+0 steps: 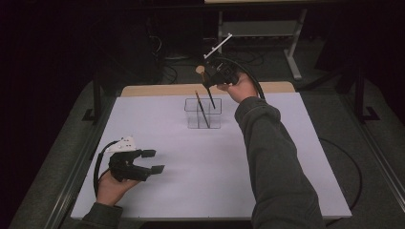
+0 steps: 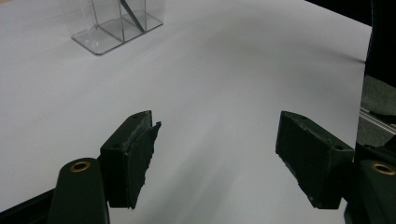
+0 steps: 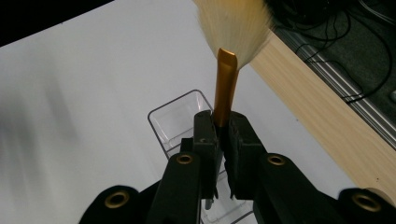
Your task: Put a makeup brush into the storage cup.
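while our right tool (image 3: pixel 223 133) grips the makeup brush (image 3: pixel 225 88), we hold it over the clear organiser (image 1: pixel 203 114).
next we lower its handle into the right compartment on the far worktop (image 1: pixel 191 171); our left tool (image 1: pixel 154 161) waits wide open, near left.

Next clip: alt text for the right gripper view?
The right hand-held gripper is shut on a gold-handled brush, cream bristles up, above a clear plastic organizer on a white table. A wooden edge runs at right.
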Demonstrator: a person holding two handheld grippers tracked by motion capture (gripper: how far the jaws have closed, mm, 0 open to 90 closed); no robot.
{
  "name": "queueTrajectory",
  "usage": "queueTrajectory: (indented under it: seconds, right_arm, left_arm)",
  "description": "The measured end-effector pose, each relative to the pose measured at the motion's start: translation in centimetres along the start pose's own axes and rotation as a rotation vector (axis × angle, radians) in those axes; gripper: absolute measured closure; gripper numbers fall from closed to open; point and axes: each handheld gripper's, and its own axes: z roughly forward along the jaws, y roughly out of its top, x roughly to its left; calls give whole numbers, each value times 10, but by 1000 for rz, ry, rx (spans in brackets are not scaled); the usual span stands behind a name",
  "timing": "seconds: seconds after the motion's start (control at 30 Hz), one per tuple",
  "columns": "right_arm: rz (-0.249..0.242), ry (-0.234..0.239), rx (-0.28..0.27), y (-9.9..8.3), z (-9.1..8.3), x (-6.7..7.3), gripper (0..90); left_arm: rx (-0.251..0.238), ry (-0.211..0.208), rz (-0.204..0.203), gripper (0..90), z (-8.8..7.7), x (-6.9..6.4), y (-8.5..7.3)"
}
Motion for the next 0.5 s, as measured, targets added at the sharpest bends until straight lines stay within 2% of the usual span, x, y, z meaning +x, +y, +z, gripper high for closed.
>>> queueTrajectory:
  seconds: [0.37, 0.5]
  right_arm:
    - [6, 1, -1, -5, 7, -2, 826]
    - [24, 2, 2, -11, 9, -4, 827]
  left_arm:
    - [0, 2, 1, 272, 0, 0, 0]
    - [3, 2, 4, 272, 0, 0, 0]
